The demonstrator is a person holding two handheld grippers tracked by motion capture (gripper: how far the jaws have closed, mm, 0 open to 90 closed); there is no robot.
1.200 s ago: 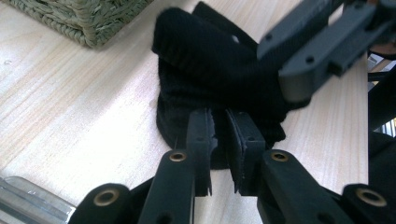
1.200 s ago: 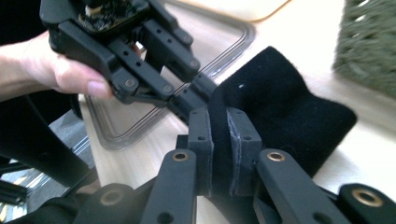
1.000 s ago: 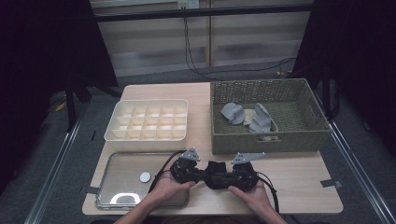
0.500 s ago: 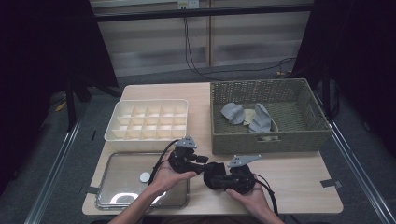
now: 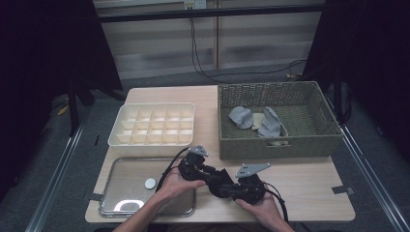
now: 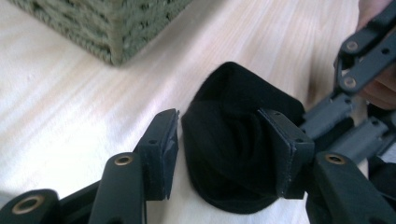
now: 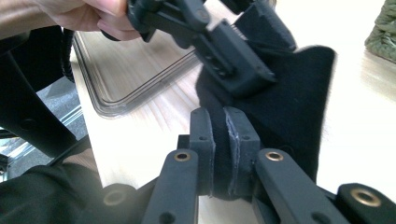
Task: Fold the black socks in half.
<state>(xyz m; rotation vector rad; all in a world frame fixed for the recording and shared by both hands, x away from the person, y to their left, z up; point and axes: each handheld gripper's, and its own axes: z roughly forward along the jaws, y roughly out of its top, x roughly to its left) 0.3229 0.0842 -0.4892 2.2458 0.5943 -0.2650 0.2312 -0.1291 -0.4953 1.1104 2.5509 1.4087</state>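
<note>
The black sock (image 6: 236, 154) lies bunched on the pale wooden worktop (image 5: 309, 181), near its front edge, between the two tools. The right tool (image 7: 219, 140) is clamped on a fold of it. The left tool (image 6: 219, 154) has just been opening; its jaws stand apart on either side of the sock's rolled end. Also on the worktop are a metal tray (image 5: 121, 169), a white compartment box (image 5: 153, 124) and a woven basket (image 5: 280, 142) holding grey socks (image 5: 270, 123). The room around is dark, with grey flooring (image 5: 72, 159).
</note>
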